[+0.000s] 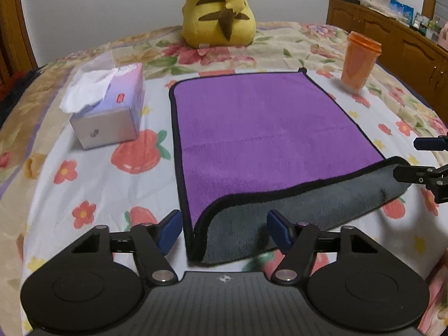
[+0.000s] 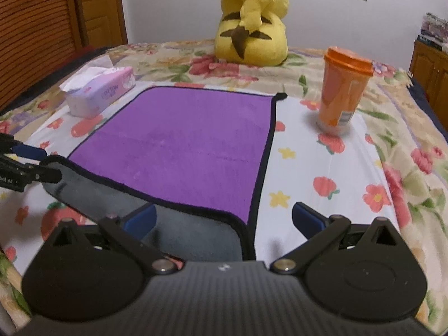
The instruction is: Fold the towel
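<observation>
Towel (image 1: 268, 128) lies flat on the floral bedsheet (image 1: 84, 184), purple side up, with only its near edge turned over so the grey underside shows at about 6 o'clock in both my views. I judge the fold barely begun: one narrow flap is rolled back, and the main halving of the cloth is not yet done.

My left gripper (image 1: 224, 232) stands wide, its blue pads on either side of the near left corner of the flap without closing on it. My right gripper (image 2: 224, 221) is equally wide, straddling the near right corner; nothing is held in either claw.

Around the towel, a tissue box (image 1: 112, 106) sits at 10 o'clock, an orange lidded cup (image 2: 344, 89) at 2 o'clock, and a yellow plush toy (image 2: 252, 25) at 12 o'clock against a pale wall. A wooden cabinet (image 1: 392, 36) runs along the right of the room, with a slatted wooden door (image 2: 33, 28) at left.
</observation>
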Available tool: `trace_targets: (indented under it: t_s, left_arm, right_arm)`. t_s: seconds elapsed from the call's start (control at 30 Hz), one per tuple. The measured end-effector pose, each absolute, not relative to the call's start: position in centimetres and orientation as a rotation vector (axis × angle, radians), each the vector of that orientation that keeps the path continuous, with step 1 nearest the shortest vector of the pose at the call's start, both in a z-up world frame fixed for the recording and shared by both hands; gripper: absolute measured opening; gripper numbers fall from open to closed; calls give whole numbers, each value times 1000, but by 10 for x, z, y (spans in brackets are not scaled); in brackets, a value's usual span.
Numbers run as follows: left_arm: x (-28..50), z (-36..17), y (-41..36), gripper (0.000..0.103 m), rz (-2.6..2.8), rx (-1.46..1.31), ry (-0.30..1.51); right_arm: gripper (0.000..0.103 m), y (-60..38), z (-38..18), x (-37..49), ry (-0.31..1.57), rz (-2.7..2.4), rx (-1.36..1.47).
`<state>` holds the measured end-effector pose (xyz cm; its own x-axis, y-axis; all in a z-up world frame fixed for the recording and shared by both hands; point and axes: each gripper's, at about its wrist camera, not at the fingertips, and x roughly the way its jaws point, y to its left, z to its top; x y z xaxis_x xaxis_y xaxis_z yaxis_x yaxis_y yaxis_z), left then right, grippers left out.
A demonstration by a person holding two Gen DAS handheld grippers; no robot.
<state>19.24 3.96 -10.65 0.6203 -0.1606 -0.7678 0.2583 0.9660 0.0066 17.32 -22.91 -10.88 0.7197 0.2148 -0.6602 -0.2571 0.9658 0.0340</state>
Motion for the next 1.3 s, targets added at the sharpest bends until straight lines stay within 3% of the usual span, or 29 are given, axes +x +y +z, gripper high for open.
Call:
trace_targets:
  t_s: [0.23, 0.33, 0.53, 0.63, 0.83, 0.97, 1.1, 1.3]
  left_arm:
    - [195, -114, 45, 61, -220, 99, 918]
    - [195, -117, 45, 60, -214, 101, 932]
    - [195, -120, 45, 57, -215, 93, 949]
    - [194, -120, 46, 54, -215, 91, 949]
    - [193, -117, 43, 40, -230, 85, 940]
    - [192, -115, 42, 31, -233, 86, 928]
    - [190, -112, 43, 28, -232, 81, 913]
    - [191, -112, 44, 15, -233, 76, 908]
  right_arm:
    - [102, -230, -116, 176, 777, 275, -38]
    - [90, -231, -117, 177, 792, 287, -31]
    - [86, -233, -121, 179, 831, 309, -5]
    - [79, -234, -122, 180, 847, 325, 18]
    - [64, -234, -121, 180, 854, 353, 33]
    - [48, -237, -120, 181, 855, 359, 45]
    - [33, -239, -120, 182, 855, 361, 51]
    - [19, -241, -122, 183, 869, 346, 26]
